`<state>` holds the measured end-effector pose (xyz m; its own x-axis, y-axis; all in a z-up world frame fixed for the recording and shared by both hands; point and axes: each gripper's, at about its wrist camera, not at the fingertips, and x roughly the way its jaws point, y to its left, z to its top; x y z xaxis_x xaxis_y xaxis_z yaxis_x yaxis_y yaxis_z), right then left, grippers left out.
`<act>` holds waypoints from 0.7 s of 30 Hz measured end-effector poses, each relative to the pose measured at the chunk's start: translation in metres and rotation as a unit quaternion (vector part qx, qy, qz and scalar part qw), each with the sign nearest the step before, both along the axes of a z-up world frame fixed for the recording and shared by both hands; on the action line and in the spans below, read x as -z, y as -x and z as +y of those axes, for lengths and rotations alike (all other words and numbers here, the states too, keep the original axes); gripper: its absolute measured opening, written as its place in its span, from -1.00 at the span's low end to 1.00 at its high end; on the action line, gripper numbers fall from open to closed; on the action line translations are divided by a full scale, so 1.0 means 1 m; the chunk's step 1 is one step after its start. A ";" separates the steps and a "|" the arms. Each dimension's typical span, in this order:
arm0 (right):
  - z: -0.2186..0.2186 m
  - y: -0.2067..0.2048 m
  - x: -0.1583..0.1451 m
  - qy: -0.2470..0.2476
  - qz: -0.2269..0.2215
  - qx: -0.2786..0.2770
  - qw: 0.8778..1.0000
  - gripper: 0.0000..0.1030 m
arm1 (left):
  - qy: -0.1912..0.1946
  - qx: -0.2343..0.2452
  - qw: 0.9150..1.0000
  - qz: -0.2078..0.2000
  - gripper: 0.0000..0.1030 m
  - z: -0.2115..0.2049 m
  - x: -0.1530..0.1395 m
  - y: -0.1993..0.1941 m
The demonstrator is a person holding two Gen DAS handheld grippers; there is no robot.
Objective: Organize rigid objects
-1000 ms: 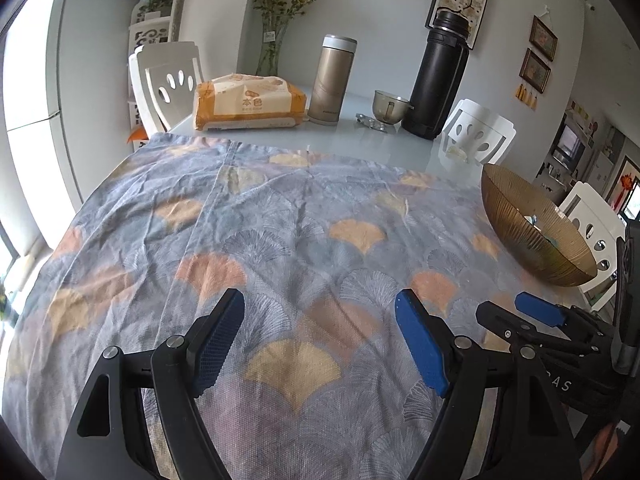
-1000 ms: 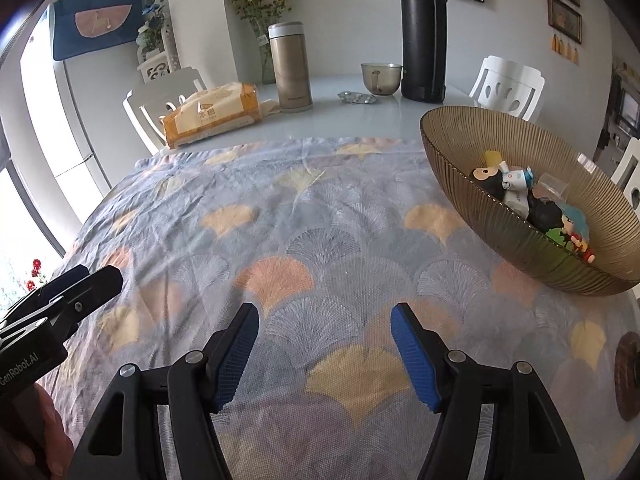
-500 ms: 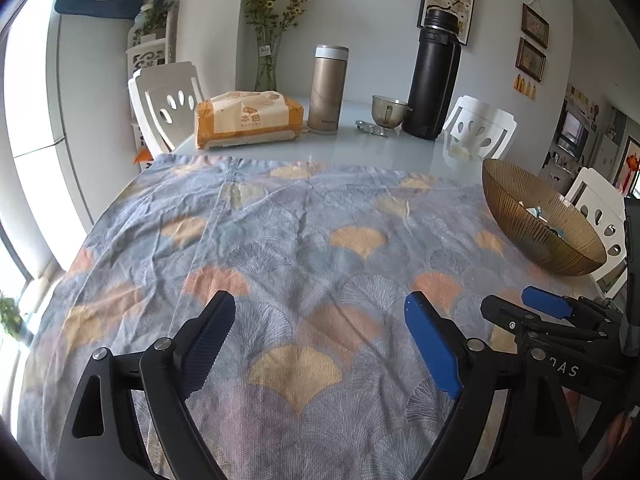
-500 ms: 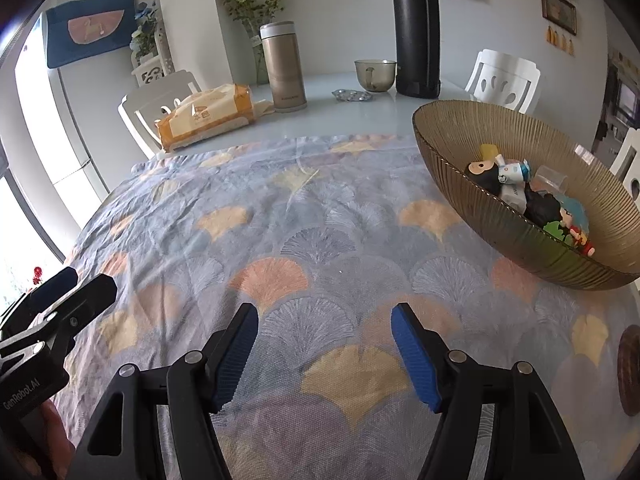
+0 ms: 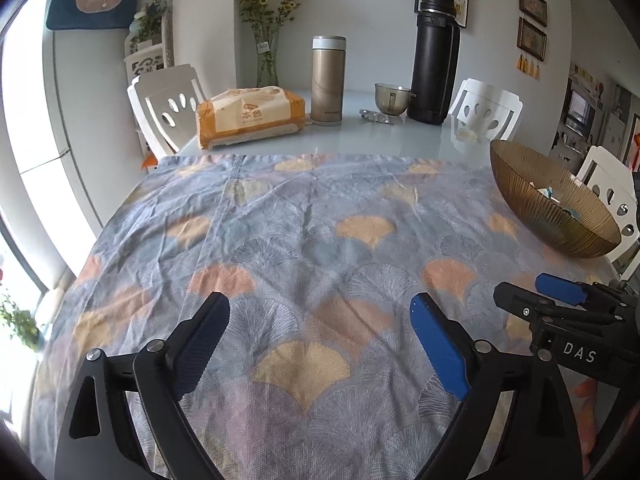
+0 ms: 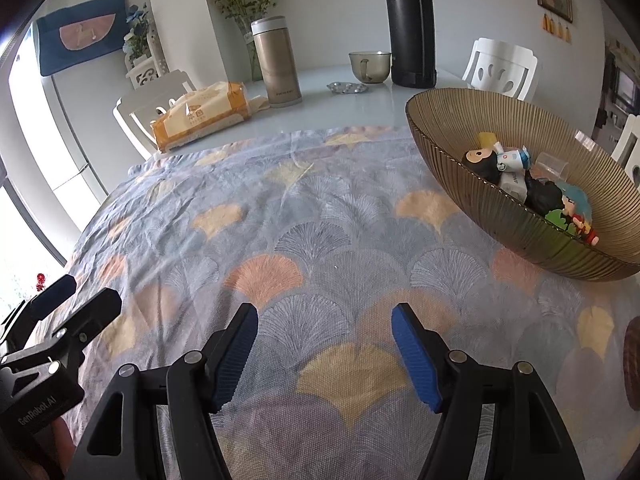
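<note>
A ribbed amber glass bowl (image 6: 472,204) stands at the right of the table, holding several small toy figures (image 6: 520,176); in the left wrist view the bowl (image 5: 532,204) is at the far right. My left gripper (image 5: 318,320) hovers over the patterned tablecloth (image 5: 304,240), its jaws opening with nothing between them. My right gripper (image 6: 324,330) is open and empty over the cloth, left of the bowl. Each gripper shows at the edge of the other's view: the right gripper (image 5: 528,296) and the left gripper (image 6: 84,300).
At the far end of the table stand an orange tissue pack (image 5: 250,118), a gold flask (image 5: 328,80), a small glass cup (image 5: 390,98), a tall black thermos (image 5: 434,60) and a vase of flowers (image 5: 266,52). White chairs (image 5: 168,108) surround the table.
The left gripper's jaws have spread wider and its view has rolled a little. The right gripper has stayed as it was.
</note>
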<state>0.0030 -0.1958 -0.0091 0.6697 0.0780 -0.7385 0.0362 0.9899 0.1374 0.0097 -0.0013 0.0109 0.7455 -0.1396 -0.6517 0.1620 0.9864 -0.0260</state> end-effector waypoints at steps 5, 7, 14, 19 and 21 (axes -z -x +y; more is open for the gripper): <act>0.000 0.000 0.000 0.001 0.000 -0.001 1.000 0.32 | -0.010 -0.007 1.000 -0.002 0.91 -0.001 -0.001 0.001; 0.000 0.000 0.000 0.001 0.000 -0.001 1.000 0.32 | -0.011 -0.005 1.000 -0.004 0.91 -0.001 -0.001 0.002; 0.001 -0.001 0.000 0.001 0.001 -0.001 1.000 0.32 | -0.024 -0.001 1.000 0.001 0.92 -0.006 0.001 0.001; 0.001 -0.001 0.000 0.001 0.001 -0.001 1.000 0.32 | -0.023 -0.004 1.000 0.005 0.92 -0.006 0.002 0.000; 0.001 -0.001 0.000 0.001 0.001 -0.001 1.000 0.32 | -0.020 -0.006 1.000 0.007 0.92 -0.004 0.002 -0.001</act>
